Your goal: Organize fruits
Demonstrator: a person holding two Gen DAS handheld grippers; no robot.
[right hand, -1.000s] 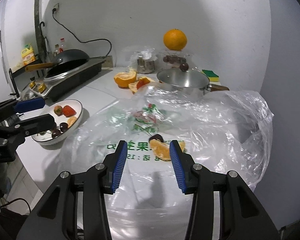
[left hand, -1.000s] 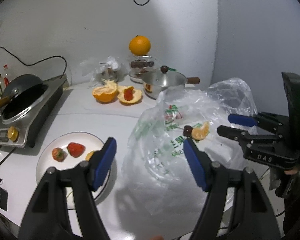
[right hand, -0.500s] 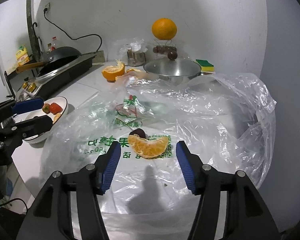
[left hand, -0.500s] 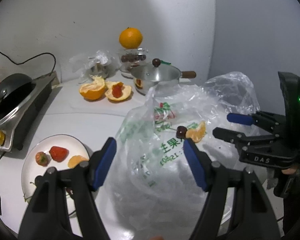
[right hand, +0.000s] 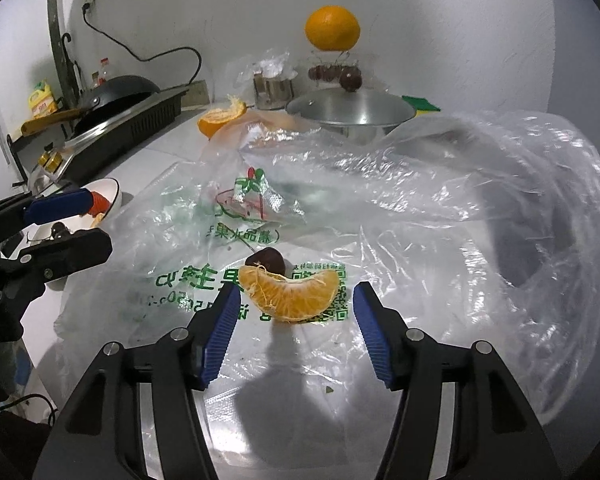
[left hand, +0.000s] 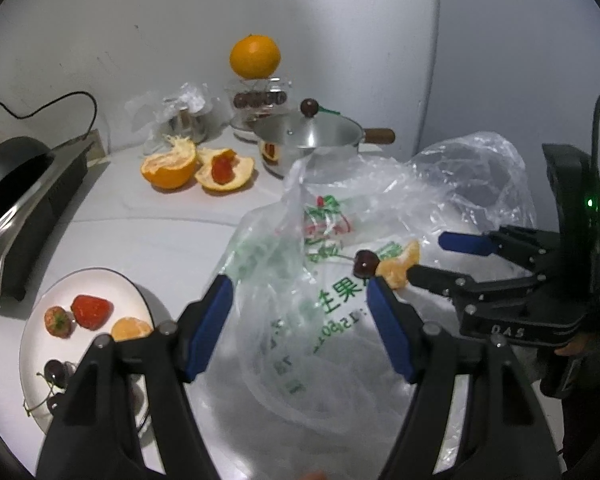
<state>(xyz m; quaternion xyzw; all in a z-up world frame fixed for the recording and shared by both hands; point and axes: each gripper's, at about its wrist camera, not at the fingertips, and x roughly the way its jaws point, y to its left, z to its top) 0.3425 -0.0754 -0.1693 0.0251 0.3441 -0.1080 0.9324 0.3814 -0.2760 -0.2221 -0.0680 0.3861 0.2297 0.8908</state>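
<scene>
Home kitchen: stove (right hand: 112, 128) with wok (right hand: 116, 92), lidded pot (left hand: 308, 136).

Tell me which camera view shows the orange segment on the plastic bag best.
The right wrist view: the orange segment lies close and whole, its pith strands showing, a cherry just behind. In the left wrist view it is small, seen end-on, partly hidden by a left finger.

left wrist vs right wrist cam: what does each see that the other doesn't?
Only the left wrist view shows the full contents of the white round plate: two red strawberries, a peeled orange segment and dark cherries. It also shows the pot's wooden handle.

Only the right wrist view shows the green-and-yellow sponge and the yellow bottle.

Both show the clear printed plastic bag, the loose orange segment beside a dark cherry on it, the whole orange and the steel pot.
</scene>
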